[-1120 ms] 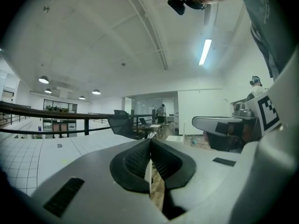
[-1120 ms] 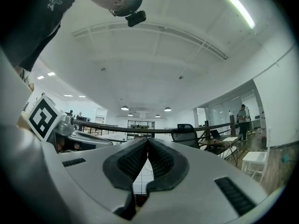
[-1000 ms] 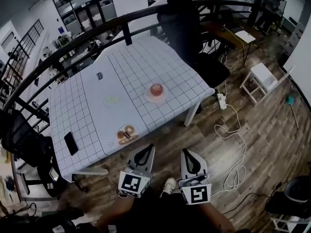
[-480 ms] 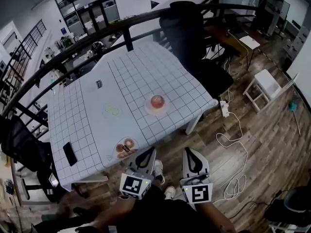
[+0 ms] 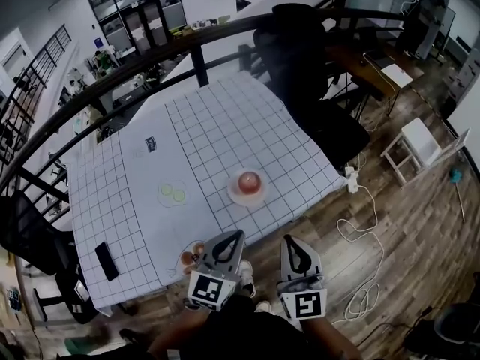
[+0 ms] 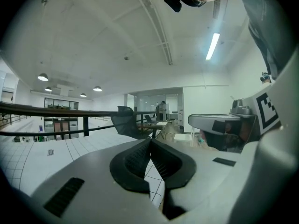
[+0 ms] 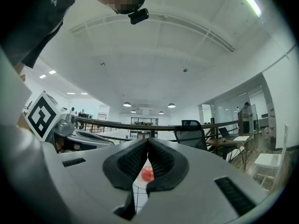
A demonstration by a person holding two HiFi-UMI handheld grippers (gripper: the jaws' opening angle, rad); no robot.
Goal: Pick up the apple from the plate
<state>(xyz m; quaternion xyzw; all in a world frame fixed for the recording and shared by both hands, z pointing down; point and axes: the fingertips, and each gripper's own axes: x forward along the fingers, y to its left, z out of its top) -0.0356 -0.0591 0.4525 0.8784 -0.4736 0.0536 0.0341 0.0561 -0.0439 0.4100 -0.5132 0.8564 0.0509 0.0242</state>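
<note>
Apple (image 5: 249, 180) sits on white plate (image 5: 246, 200) on grid-cloth desk (image 5: 225, 126), toward the desk's near-right part, well apart from both claws. L claw (image 5: 238, 234) & R claw (image 5: 287, 239) are held side by side at the desk's near edge, pointing to the far side, approx. level. Both have jaws together w/ tips touching, nothing gripped. In the R gripper view the apple shows far off, thru the small gap below the closed tips. In the head view L claw overlaps a small plate w/ brown pieces (image 5: 189, 258); touching or not, can't tell. Left of the apple is a dish w/ green slices (image 5: 173, 194). Black phone (image 5: 106, 261) lies at the near-left corner. Black office chair (image 5: 300, 58) stands at the desk's far-right side, dark railing (image 5: 232, 28) beyond. White stool (image 5: 420, 141) & cable (image 5: 360, 223) are on the wood floor (image 5: 420, 223), right.
</note>
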